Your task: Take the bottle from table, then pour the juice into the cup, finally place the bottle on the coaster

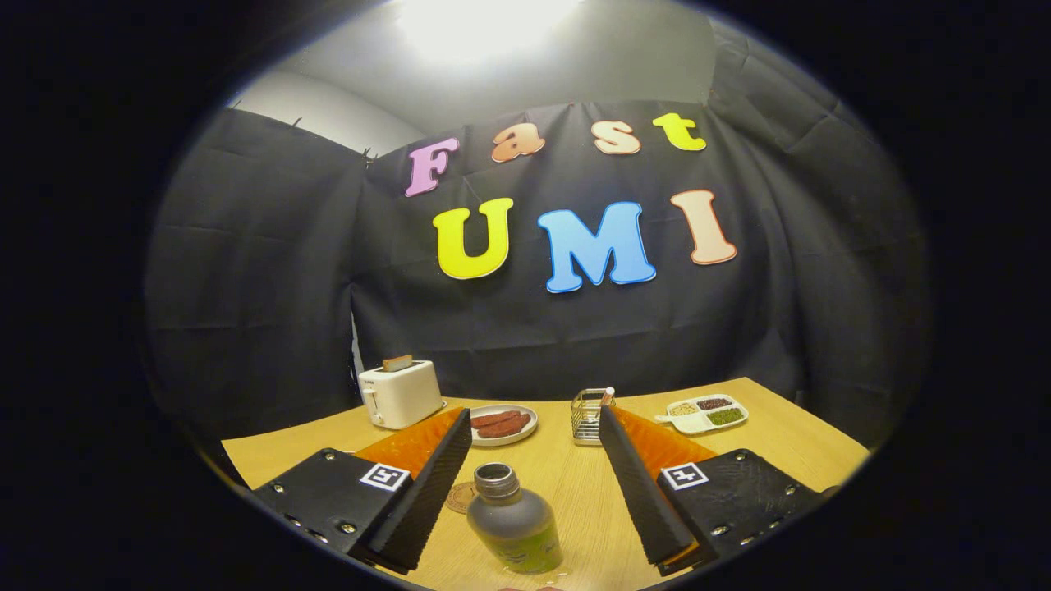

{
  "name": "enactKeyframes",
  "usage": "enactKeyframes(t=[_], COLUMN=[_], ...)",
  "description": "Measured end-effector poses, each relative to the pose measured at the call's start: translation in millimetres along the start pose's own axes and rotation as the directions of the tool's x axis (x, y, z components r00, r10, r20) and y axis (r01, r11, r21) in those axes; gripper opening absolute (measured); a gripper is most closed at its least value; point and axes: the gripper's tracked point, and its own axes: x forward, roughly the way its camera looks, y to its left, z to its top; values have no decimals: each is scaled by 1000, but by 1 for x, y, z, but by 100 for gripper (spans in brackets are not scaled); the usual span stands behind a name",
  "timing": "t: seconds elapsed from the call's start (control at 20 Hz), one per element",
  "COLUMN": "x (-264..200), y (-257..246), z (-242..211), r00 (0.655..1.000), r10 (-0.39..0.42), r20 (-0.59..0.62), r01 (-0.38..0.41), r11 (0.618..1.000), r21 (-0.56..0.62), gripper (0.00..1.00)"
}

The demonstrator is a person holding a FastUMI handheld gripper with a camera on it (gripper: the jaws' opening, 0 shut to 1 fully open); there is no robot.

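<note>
A small clear bottle (512, 519) with an open neck and a green label stands upright on the wooden table (566, 484), between my two fingers and nearer the left one. My gripper (535, 427) is open wide, with a gap on each side of the bottle. A round brown coaster (461, 497) lies flat just left of the bottle, partly hidden behind the left finger (431, 484). No cup can be made out.
Beyond the fingers stand a white toaster (400, 394) with a slice in it, a plate of sausages (503, 424), a wire holder (589, 417) and a white divided tray of grains (708, 414). The black cloth wall closes the far side of the table.
</note>
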Motion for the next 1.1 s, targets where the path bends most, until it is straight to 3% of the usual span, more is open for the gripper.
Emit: enactKeyframes(t=[0.6,1.1], x=[29,34], y=[12,6], z=[-80,-111], r00=[994,984], r10=[-72,-121], r20=[-83,-132], r01=[74,121], r11=[997,993], r21=[26,-10], gripper=[96,96])
